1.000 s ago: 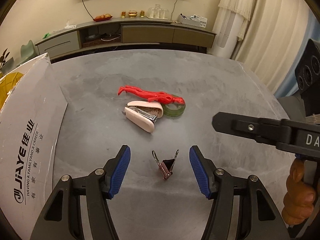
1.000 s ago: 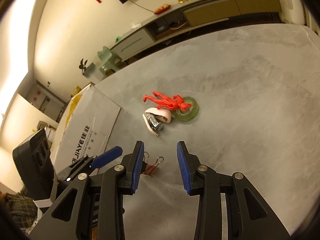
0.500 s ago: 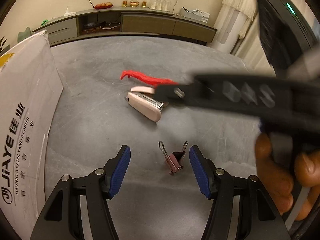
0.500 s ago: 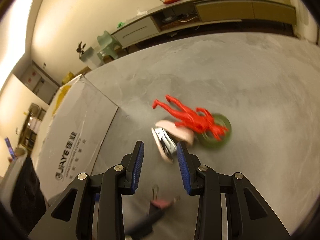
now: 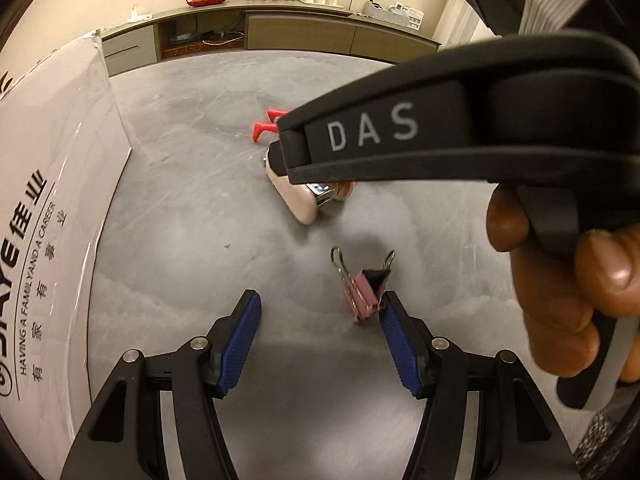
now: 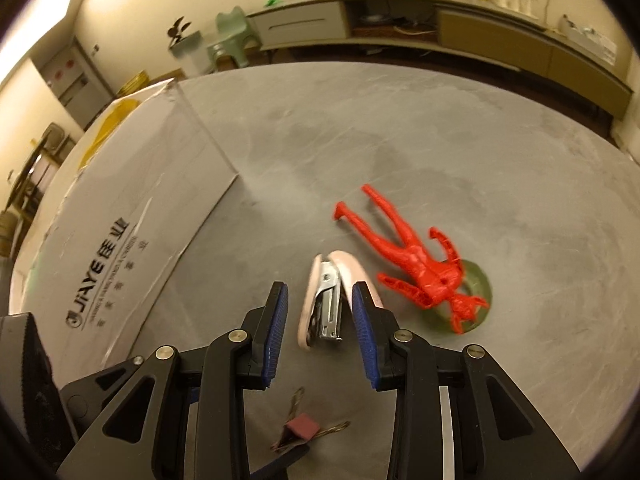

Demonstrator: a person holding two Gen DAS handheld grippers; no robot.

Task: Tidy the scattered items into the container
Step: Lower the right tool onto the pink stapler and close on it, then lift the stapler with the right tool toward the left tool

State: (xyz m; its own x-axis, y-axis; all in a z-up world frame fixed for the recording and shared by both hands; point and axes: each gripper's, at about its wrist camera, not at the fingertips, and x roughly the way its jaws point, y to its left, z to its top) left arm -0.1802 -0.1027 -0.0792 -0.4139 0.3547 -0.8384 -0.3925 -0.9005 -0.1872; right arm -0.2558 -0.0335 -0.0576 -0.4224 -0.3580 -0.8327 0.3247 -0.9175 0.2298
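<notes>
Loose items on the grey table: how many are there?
4: stapler between the right gripper fingers, red figure on tape roll, binder clip nearest.

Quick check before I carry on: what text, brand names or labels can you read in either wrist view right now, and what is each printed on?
"DAS": white letters on the black body of the right claw, seen in the left wrist view.
"JiAYE" with Chinese characters beside it: side of the white cardboard box.
"HAVING A FAMILY AND A CAREER" with a line of Chinese characters under it: same box, left wrist view.
Labels on the items on the far cabinet: too small to read.
</notes>
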